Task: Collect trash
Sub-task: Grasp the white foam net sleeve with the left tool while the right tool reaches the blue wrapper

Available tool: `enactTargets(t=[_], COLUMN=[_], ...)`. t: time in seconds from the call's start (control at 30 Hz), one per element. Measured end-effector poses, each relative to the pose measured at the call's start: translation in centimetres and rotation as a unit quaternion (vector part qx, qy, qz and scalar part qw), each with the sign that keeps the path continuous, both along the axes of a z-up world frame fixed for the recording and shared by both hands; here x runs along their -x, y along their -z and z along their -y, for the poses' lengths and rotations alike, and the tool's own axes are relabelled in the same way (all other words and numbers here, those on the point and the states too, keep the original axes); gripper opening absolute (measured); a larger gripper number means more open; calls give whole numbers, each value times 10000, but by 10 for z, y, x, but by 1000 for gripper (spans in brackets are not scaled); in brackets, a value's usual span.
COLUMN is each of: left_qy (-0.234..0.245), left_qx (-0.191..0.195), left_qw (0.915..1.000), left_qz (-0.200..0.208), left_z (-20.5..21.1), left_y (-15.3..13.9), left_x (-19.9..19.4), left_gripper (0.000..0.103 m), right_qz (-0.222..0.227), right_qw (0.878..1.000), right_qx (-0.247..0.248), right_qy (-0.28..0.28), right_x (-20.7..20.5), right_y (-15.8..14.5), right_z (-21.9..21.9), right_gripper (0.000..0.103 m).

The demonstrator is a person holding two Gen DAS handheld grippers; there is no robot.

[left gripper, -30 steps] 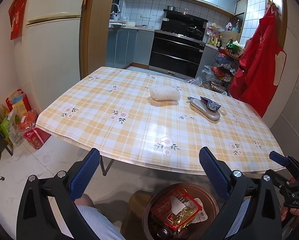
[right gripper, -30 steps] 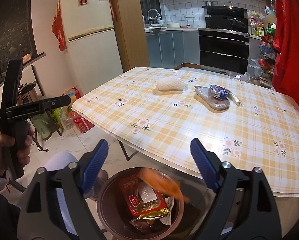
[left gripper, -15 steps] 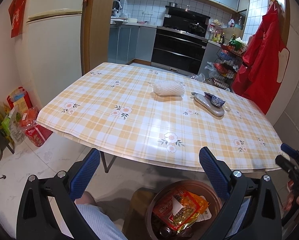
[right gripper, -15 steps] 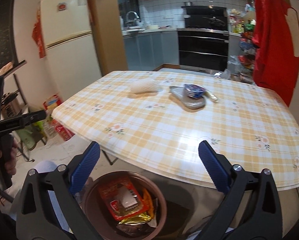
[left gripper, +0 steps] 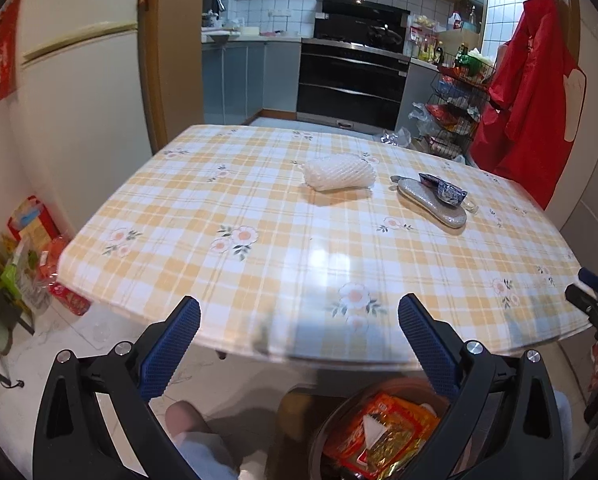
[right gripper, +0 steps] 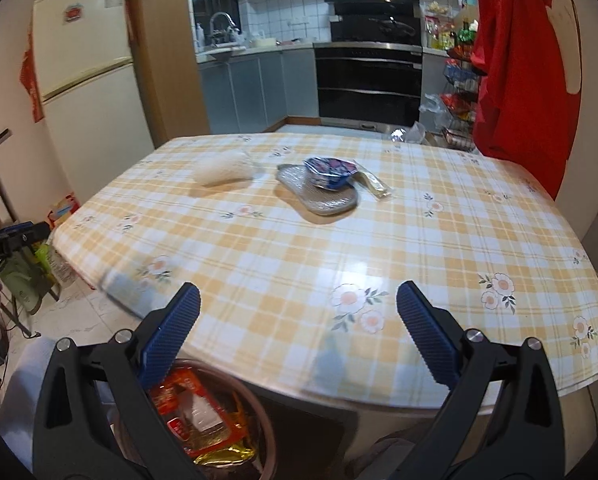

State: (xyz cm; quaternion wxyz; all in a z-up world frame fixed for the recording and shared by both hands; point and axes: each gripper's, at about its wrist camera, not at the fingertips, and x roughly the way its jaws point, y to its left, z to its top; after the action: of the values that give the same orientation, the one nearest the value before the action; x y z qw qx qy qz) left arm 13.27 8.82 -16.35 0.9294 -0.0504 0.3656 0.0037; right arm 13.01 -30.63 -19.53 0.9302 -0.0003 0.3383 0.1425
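Note:
A brown trash bin [left gripper: 335, 432] with red and yellow wrappers stands on the floor below the table's near edge; it also shows in the right wrist view [right gripper: 255, 412]. On the checked table [left gripper: 299, 240] lie a white foam net [left gripper: 339, 172], a silver pouch [left gripper: 431, 206] with a blue wrapper [left gripper: 451, 194] on it, and a clear wrapper [right gripper: 373, 182]. My left gripper [left gripper: 299, 344] is open and empty at the table's near edge. My right gripper [right gripper: 299, 332] is open and empty over the near edge, above the bin.
A white fridge [left gripper: 79, 80] stands left, bags [left gripper: 39, 248] on the floor beside it. A red garment [left gripper: 531, 92] hangs at the right by a wire rack [left gripper: 455, 108]. The kitchen counter and oven [left gripper: 351, 84] are behind the table.
Both grippers have risen and moved forward toward the table, away from the bin. An orange wrapper that was falling from the right gripper now lies in the bin.

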Motion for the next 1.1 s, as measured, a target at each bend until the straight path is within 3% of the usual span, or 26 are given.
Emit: enactTargets(t=[0.13,0.3,0.43,0.57,0.73,0.93,0.97,1.0,1.03,1.1], left_qy=[156,681,1328,1685,1953,2181,2178,2164,2147,2092], left_qx=[112,-416,-951,-1733,-1993,-2422,-2503,-2601,-2547,-2327], left_qw=[9998,9968,9865,9703,9603,9446,9419,9385,9407,9481], left_qz=[-108,-104,-76,-43,-62,-387,-512,-684,-637,-568], left_z=[5,23,41,65,76,86,87,87,84,75], left_y=[6,18,35,54,71,104,110,118,118,114], left_x=[-40,-116,-186,-255,-306,-331,-335,-338,-336,-334], left_gripper=[97,97,97,97,97,96,89,70,66,44], right_qz=[-160,-349,-461,-508,-447,-514,-506,-505,-519,-555], right_qw=[9998,9993,9989,9985,9982,9970,9966,9964,9962,9960], right_qx=[8,68,116,180,375,512,563,579,590,581], right_qy=[80,85,31,-58,-170,-283,-329,-349,-369,-389], right_x=[-34,-77,-114,-151,-190,-233,-239,-242,-249,-260], right_y=[15,33,42,45,46,53,54,55,57,61], right_z=[7,8,5,4,0,-12,-17,-19,-24,-32], right_gripper=[97,97,97,97,97,97,97,97,97,97])
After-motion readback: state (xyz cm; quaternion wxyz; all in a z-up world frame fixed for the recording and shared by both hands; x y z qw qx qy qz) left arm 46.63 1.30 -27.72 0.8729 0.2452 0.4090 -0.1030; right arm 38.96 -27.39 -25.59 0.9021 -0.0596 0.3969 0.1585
